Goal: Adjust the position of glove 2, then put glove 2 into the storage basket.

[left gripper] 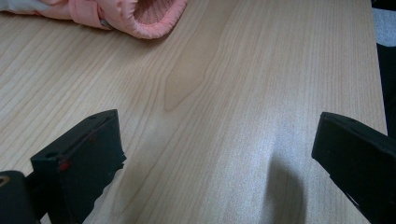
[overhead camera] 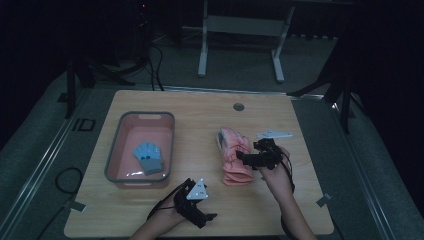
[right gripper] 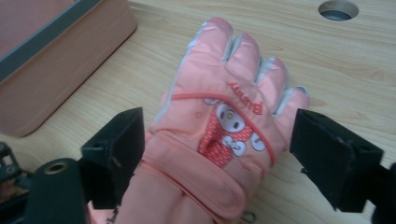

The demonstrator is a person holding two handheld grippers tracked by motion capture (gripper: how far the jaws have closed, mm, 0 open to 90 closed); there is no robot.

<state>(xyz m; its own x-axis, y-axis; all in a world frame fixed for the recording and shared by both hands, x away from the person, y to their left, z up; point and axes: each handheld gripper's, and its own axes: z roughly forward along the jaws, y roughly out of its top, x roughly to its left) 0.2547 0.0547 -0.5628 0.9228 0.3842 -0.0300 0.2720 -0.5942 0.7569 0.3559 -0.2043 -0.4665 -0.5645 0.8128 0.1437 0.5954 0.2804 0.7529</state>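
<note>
We take the work to be sorting gloves into the pink basin (overhead camera: 171,131) at the left of the wooden surface (overhead camera: 200,107). One blue-grey glove (overhead camera: 148,157) already lies inside it, flat on the basin floor. A pink glove (right gripper: 219,126) lies out on the surface to the right of the basin and well apart from it, fingers pointing to the far side, cuff toward us; it looks thick, and may be a pair stacked, though we cannot tell. The right gripper (overhead camera: 250,156) sits at the near right of that glove, jaws wide open on either side of its cuff end, pads clear of the fabric, so nothing is held. The left gripper (overhead camera: 206,218) waits near the near edge of the surface, jaws wide apart over bare wood, empty; the pink cuff shows at the far edge of its view. Our judgement: roughly midway. One glove is stowed, and the pink glove is left to be gripped, carried left and set in the basin. A small grey bracket-like piece (overhead camera: 274,134) lies just beyond the right hand.
</note>
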